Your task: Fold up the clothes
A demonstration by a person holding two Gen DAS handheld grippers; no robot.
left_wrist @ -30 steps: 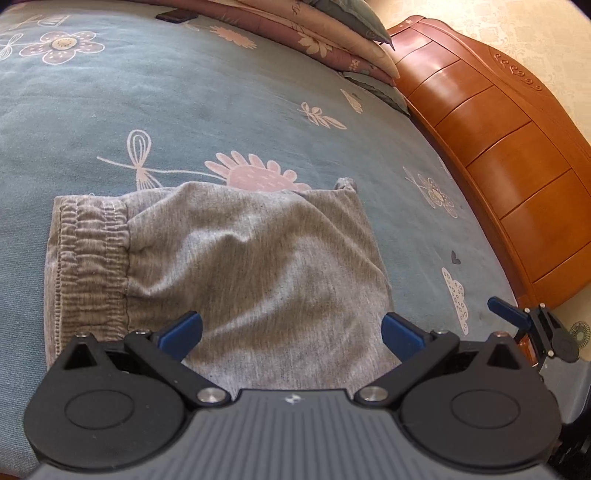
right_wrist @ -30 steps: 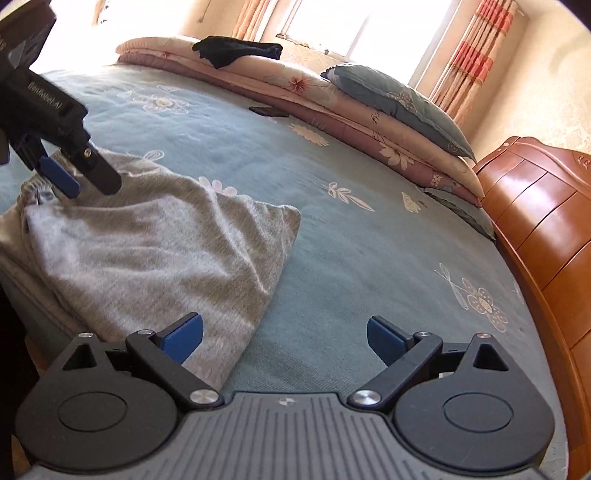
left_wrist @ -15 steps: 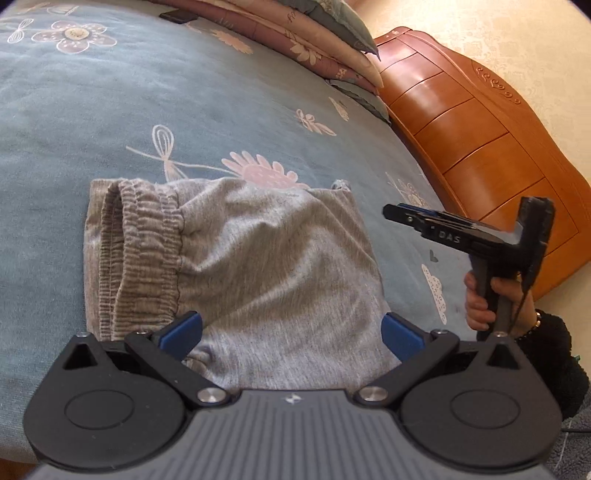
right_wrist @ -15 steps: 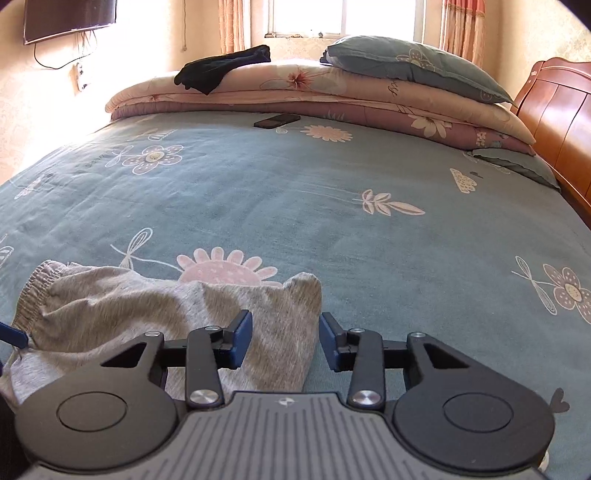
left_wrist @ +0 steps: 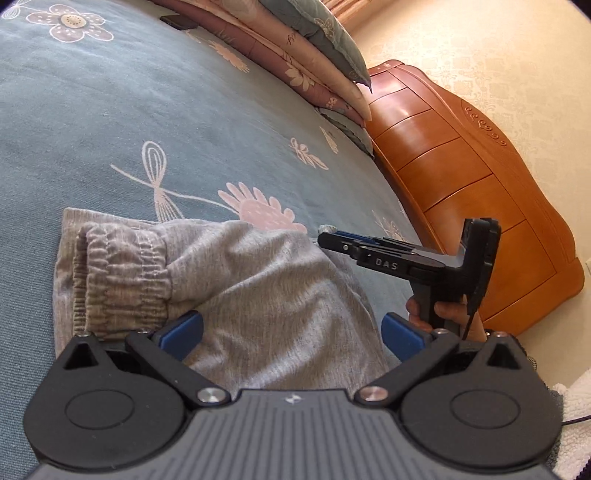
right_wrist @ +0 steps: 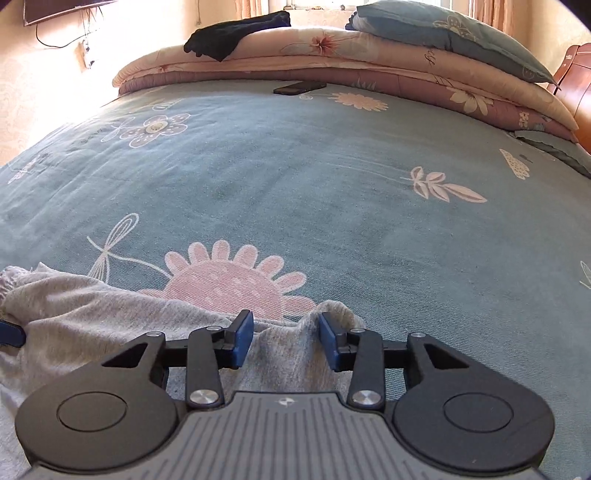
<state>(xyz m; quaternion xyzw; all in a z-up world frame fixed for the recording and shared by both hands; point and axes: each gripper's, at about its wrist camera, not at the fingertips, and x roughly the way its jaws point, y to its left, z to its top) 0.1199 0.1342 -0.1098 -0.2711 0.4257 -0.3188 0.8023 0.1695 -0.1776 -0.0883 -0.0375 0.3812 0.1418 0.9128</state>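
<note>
Grey shorts [left_wrist: 266, 288] lie on the bed, their gathered waistband [left_wrist: 122, 280] folded over at the left. My left gripper [left_wrist: 291, 332] hovers wide open over the near edge, its left pad just beside the waistband and nothing pressed between the pads. My right gripper [right_wrist: 286, 339] sits at the far right corner of the shorts [right_wrist: 110, 317]. Its jaws are half narrowed, and cloth lies in the gap with the corner rising by the right pad; the pads do not press on it. From the left wrist view, the right gripper [left_wrist: 325, 236] is side-on, held by a hand [left_wrist: 450, 314].
The teal flowered bedspread [right_wrist: 295, 166] stretches beyond the shorts. Folded quilts [right_wrist: 369, 62], a pillow [right_wrist: 443, 33] and a black garment [right_wrist: 236, 33] are stacked at the far side, with a dark phone [right_wrist: 299, 87] in front. A wooden bed board [left_wrist: 461, 184] borders the right.
My right gripper narrowed its jaws and swung in from the right to the shorts' far corner. My left gripper shifted lower and closer to the waistband, still wide open.
</note>
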